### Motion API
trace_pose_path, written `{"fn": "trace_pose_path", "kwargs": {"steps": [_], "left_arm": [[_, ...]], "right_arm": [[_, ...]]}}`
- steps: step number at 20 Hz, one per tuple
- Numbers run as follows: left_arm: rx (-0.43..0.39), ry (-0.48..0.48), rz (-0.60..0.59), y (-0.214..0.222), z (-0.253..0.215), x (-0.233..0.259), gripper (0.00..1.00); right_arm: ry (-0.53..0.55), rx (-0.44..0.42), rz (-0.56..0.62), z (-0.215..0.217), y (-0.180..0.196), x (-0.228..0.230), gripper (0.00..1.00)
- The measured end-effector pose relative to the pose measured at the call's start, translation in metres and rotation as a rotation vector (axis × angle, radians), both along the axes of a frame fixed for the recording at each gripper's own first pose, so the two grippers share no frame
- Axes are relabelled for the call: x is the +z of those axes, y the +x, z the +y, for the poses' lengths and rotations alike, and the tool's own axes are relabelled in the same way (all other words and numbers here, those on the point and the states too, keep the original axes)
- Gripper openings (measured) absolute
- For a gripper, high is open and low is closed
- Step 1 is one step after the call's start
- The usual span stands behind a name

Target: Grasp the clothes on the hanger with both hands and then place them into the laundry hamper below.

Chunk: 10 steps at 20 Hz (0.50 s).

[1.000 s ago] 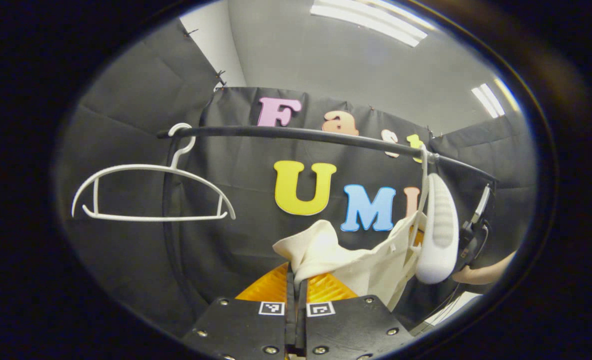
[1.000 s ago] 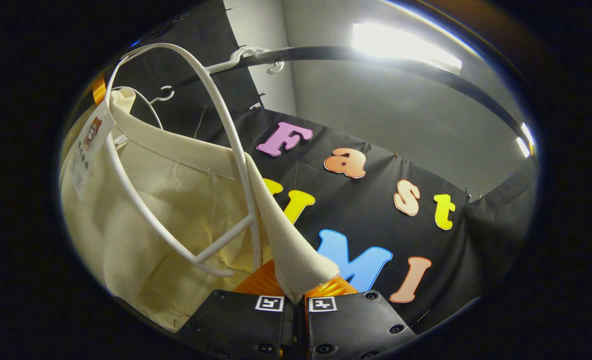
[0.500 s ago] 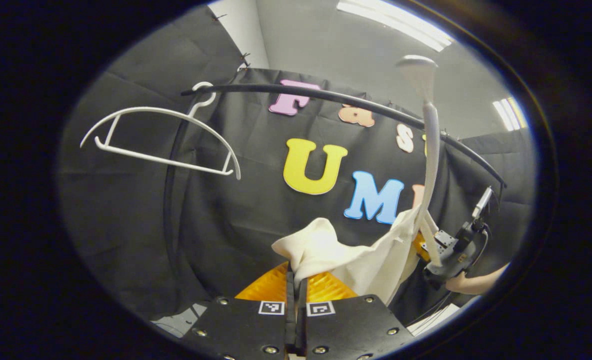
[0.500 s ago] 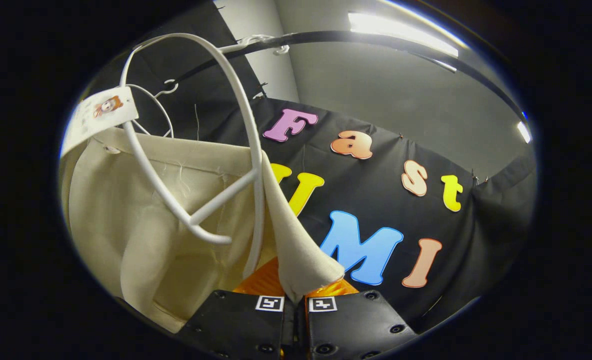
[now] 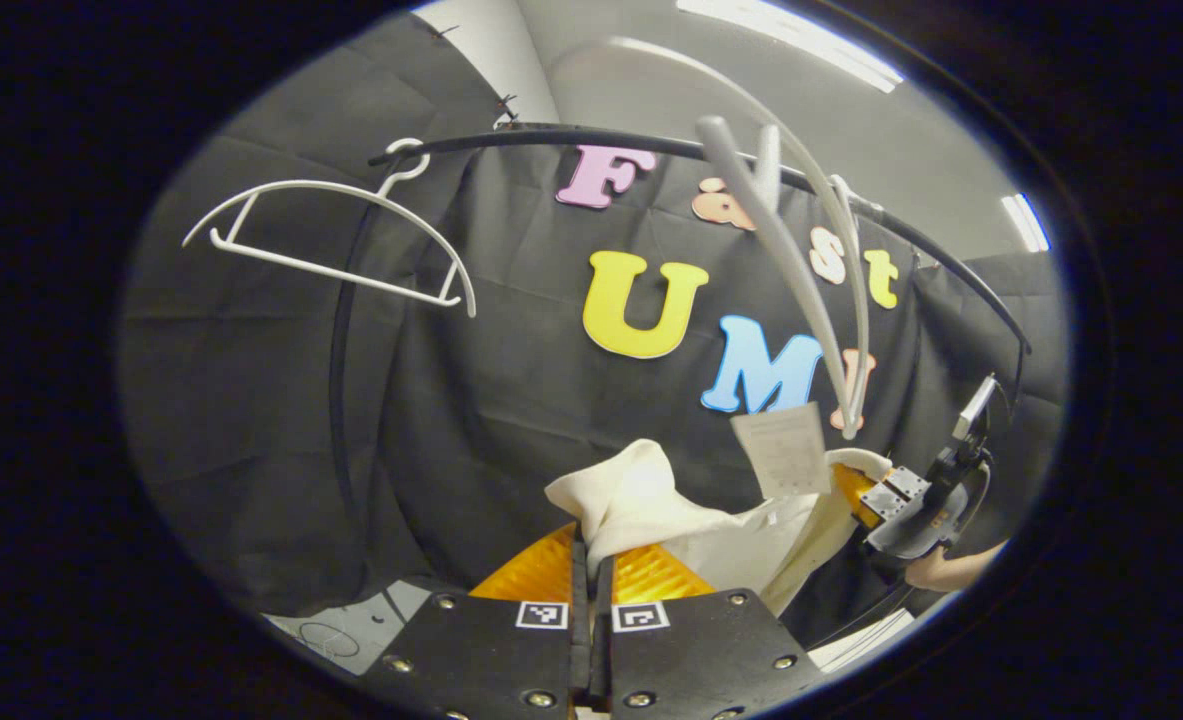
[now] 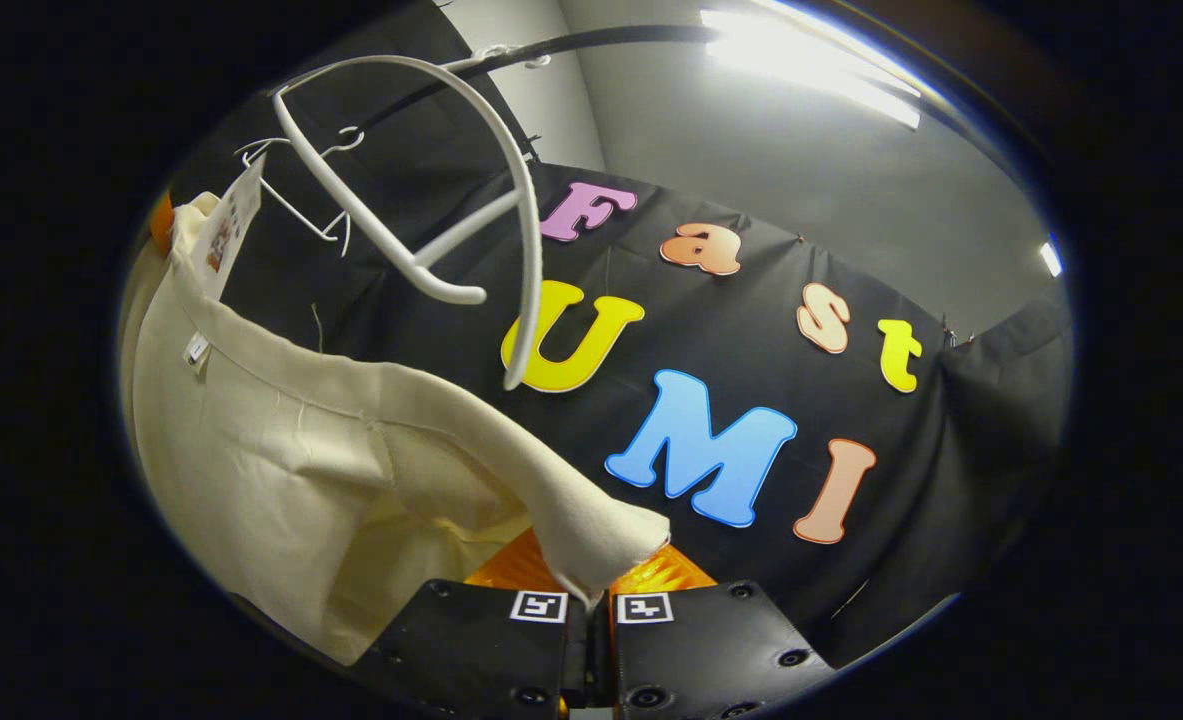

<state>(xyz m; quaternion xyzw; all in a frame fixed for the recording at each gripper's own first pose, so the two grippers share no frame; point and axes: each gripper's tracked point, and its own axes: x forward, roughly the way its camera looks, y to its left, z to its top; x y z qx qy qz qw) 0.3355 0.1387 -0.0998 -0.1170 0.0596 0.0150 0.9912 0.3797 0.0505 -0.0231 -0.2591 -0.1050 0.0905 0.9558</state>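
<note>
Now that the cream cotton garment [image 6: 331, 470] has slipped below the white plastic hanger [image 6: 421, 200], I keep both the left gripper [image 5: 591, 580] and the right gripper [image 6: 591, 600] pinched on it, ready to lower.

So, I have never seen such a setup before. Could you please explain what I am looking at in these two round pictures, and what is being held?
There is no robot here. A person holds a two-finger gripper in each hand, and a small fisheye camera rides on each gripper, looking forward over its fingers.

In the left gripper view, the left gripper is at the bottom, closed on a corner of a cream garment. Farther right you see the right gripper and the hand holding it, pinching the other end of the garment.

The right gripper view looks from that gripper; its fingers are also shut on the garment.

Above runs a black rail with two white hangers. The nearer hanger now hangs bare above the cloth, so the garment appears to be off it. The farther hanger is empty too. The laundry hamper lies outside these views.
</note>
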Motion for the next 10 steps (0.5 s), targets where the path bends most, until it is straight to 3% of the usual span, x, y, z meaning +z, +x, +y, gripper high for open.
{"fn": "trace_pose_path", "kwargs": {"steps": [7, 10], "left_arm": [[0.098, 0.041, 0.0, -0.095, -0.023, 0.002, 0.01], [0.114, 0.067, 0.005, -0.13, -0.031, 0.007, 0.0]], "right_arm": [[0.148, 0.087, 0.114, -0.018, -0.062, -0.004, 0.04], [0.236, 0.069, 0.201, -0.024, -0.086, -0.008, 0.04]]}}
